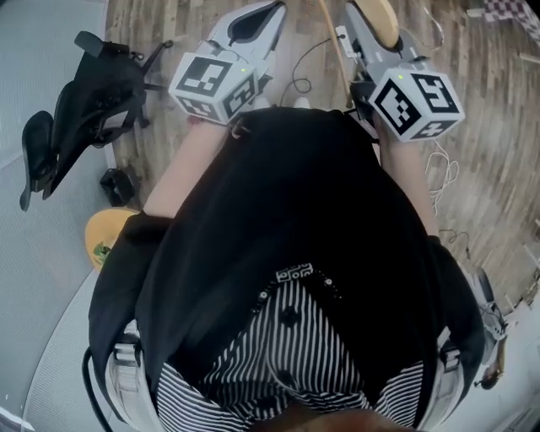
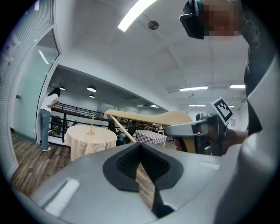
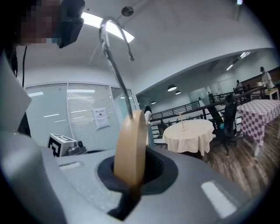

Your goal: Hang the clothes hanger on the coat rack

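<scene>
A light wooden clothes hanger (image 3: 131, 146) stands edge-on between my right gripper's (image 3: 130, 173) jaws, which are shut on its body. Its metal hook (image 3: 114, 48) curves up above the gripper. In the head view the hanger (image 1: 377, 18) pokes out past the right gripper (image 1: 371, 38) at the top right. From the left gripper view, the hanger (image 2: 173, 117) stretches leftward from the right gripper (image 2: 205, 131). My left gripper (image 2: 140, 164) holds nothing, and its pads meet at the far end. It is held level beside the right one (image 1: 253, 21). I see no coat rack.
A black office chair (image 1: 84, 110) stands at the left on the wooden floor (image 1: 481, 152), and cables trail at the right. A round table with a checked cloth (image 2: 89, 138) and a railing lie ahead. A person (image 2: 46, 122) stands by the glass wall.
</scene>
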`<state>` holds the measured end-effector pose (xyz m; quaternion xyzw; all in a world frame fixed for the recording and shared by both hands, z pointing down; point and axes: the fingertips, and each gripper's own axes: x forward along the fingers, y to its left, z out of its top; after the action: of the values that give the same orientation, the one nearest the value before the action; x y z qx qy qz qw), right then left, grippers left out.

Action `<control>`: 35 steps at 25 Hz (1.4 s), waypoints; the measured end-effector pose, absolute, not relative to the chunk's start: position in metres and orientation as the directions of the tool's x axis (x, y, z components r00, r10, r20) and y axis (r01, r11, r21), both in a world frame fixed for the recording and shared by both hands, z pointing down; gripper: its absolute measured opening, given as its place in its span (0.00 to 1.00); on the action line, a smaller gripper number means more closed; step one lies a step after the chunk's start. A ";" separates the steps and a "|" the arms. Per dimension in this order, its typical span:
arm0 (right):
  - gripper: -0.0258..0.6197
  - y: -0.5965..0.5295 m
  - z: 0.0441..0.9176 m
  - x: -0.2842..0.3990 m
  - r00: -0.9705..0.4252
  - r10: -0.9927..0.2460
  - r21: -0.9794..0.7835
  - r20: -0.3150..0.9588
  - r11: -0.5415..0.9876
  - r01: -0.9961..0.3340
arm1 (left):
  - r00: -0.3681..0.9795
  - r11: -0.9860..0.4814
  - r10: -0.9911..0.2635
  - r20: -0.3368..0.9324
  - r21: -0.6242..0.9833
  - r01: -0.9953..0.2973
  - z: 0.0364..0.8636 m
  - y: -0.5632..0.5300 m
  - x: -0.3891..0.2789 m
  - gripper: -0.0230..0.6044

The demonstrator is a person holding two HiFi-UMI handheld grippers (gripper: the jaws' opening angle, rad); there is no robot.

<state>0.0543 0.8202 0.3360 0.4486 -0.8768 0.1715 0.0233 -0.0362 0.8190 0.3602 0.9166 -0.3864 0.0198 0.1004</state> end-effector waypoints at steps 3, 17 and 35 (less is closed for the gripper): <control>0.04 0.817 0.337 0.079 -0.611 -0.774 -0.325 0.168 0.542 -0.775 | 0.731 -0.712 -0.672 0.117 0.169 -0.682 0.359 0.815 -0.022 0.04; 0.04 0.798 0.355 0.136 -0.604 -0.782 -0.424 0.154 0.500 -0.755 | 0.720 -0.711 -0.684 0.117 0.113 -0.694 0.349 0.798 0.027 0.04; 0.04 0.593 0.346 0.091 -0.548 -0.820 -0.409 0.169 0.447 -0.795 | 0.740 -0.722 -0.662 0.116 0.164 -0.672 0.356 0.583 -0.035 0.04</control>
<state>0.0911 0.5929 0.3460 0.4749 -0.8502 0.2257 -0.0270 -0.0354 0.5826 0.3564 0.9277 -0.3595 0.0247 0.0977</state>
